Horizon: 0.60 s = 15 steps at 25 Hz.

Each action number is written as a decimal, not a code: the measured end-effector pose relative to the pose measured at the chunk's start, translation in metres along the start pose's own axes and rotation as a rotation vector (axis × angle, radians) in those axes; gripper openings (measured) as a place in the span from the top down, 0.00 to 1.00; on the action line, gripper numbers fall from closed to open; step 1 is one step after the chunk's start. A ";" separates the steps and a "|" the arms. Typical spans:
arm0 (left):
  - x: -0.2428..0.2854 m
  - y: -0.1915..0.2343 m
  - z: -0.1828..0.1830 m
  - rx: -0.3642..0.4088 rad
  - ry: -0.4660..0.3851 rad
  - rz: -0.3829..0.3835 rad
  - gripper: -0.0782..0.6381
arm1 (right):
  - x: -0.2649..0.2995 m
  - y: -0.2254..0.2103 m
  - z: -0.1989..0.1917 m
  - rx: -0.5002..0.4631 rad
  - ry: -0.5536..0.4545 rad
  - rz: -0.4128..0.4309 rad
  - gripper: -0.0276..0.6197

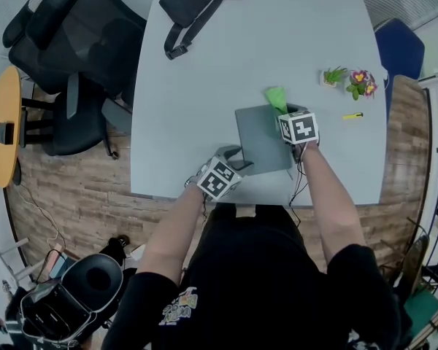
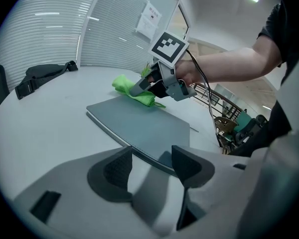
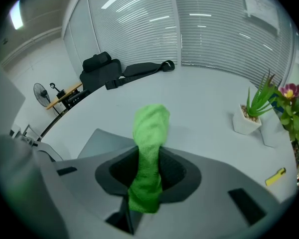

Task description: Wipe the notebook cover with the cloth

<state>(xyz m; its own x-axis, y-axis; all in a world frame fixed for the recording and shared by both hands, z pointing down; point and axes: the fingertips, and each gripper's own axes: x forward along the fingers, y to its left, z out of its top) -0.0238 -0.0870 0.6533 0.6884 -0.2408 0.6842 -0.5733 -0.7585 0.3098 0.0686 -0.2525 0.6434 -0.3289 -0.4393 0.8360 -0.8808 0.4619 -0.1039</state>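
A grey notebook [image 1: 261,137] lies flat on the pale table [image 1: 204,86], close to its near edge. My right gripper [image 1: 287,112] hovers over the notebook's far right corner, shut on a rolled green cloth [image 1: 277,97]. In the right gripper view the cloth [image 3: 149,148] sticks out forward between the jaws, with the notebook [image 3: 102,141] below it on the left. My left gripper [image 1: 239,160] stands open at the notebook's near left corner. In the left gripper view the notebook [image 2: 139,126] has its near edge at the jaw tips, and the cloth [image 2: 134,91] rests on its far end.
A black bag with a strap [image 1: 197,6] lies at the table's far side. Two small potted plants [image 1: 334,76] [image 1: 363,82] and a yellow marker [image 1: 352,115] sit to the right. A black office chair [image 1: 80,57] stands left of the table.
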 end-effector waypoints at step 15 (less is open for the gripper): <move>0.000 0.001 0.000 -0.002 -0.004 -0.004 0.54 | -0.021 -0.012 -0.031 0.109 0.000 0.005 0.79</move>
<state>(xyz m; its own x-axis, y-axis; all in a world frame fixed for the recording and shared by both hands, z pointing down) -0.0238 -0.0881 0.6536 0.6925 -0.2405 0.6802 -0.5716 -0.7581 0.3139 0.0971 -0.2249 0.6444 -0.3334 -0.4374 0.8352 -0.9110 0.3774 -0.1660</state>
